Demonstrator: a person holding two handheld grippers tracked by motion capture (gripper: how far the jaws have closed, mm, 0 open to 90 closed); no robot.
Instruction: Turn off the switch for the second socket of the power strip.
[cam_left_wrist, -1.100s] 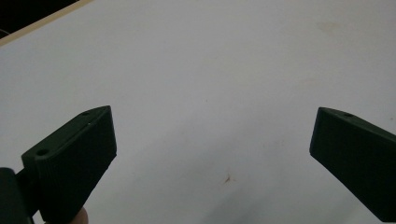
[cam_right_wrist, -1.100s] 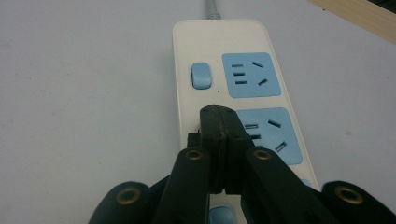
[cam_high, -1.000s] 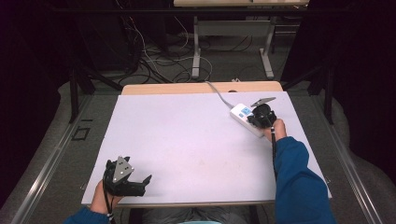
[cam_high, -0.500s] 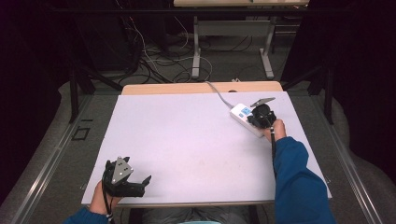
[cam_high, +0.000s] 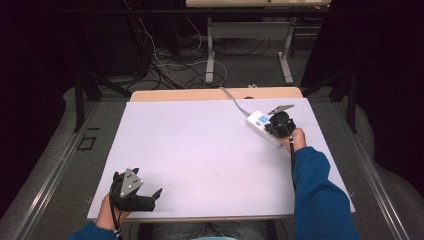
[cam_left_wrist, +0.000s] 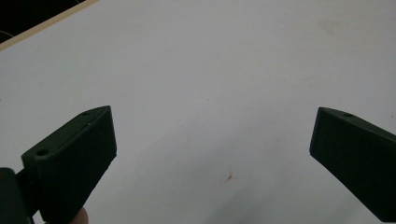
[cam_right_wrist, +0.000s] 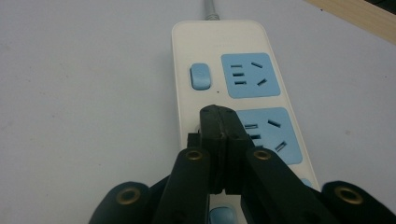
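A white power strip (cam_high: 258, 123) with blue socket faces (cam_right_wrist: 251, 74) and a blue switch (cam_right_wrist: 200, 76) lies at the table's far right. Its grey cable (cam_high: 236, 101) runs off toward the back edge. My right gripper (cam_high: 278, 123) hovers over the strip, jaws pressed together with nothing between them, their tip (cam_right_wrist: 219, 116) above the strip's left side beside the second socket (cam_right_wrist: 271, 134). A second blue switch (cam_right_wrist: 222, 217) peeks out below the jaws. My left gripper (cam_high: 150, 197) rests near the front left corner, jaws wide apart over bare tabletop (cam_left_wrist: 210, 93).
The white table surface (cam_high: 200, 145) has a wooden strip (cam_high: 215, 94) along its back edge. Beyond it stand table legs and loose cables on the floor (cam_high: 175, 65). Dark curtains flank both sides.
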